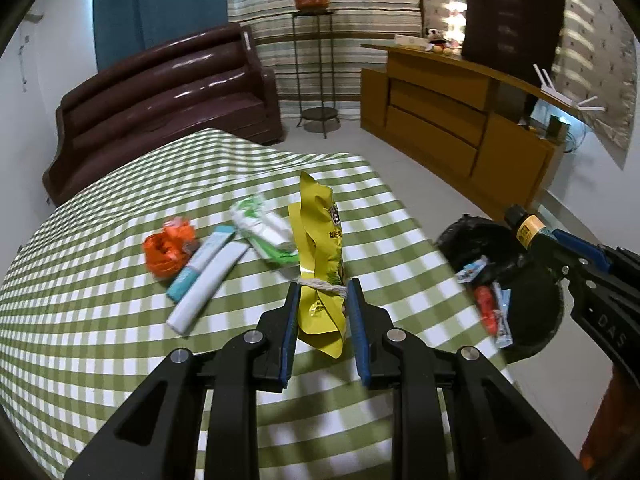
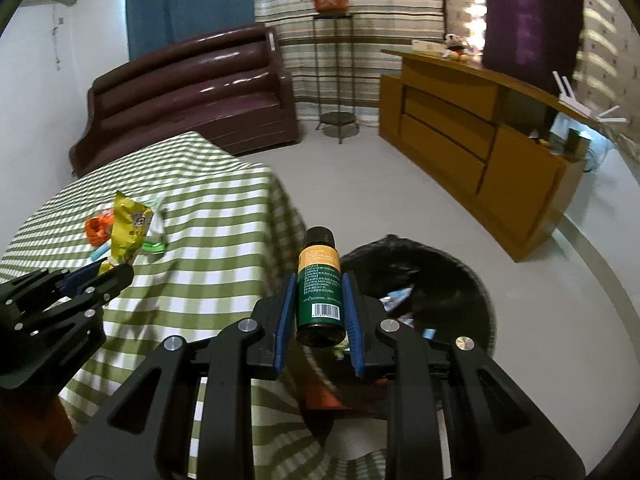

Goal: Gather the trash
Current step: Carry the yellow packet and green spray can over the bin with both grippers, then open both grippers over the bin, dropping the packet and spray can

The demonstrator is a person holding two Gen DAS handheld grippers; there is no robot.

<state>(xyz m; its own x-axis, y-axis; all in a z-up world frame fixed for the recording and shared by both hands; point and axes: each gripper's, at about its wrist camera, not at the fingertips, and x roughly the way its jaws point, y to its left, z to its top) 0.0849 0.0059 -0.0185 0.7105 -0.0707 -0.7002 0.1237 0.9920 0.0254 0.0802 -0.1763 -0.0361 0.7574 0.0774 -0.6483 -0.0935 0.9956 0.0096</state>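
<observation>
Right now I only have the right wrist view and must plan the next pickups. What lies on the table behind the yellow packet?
Observer: An orange wrapper, a white-and-teal tube and a green-and-white pack lie on the checked tablecloth.
Operator: How is the packet held?
Observer: The left gripper clamps the yellow packet just below a string tied around it.
Operator: Anything in the bin?
Observer: The black bin bag holds small wrappers.

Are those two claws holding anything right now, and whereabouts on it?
Yes. The left claw grips the yellow snack bag at its string-tied lower part; the right claw grips the small green bottle around its body.
</observation>
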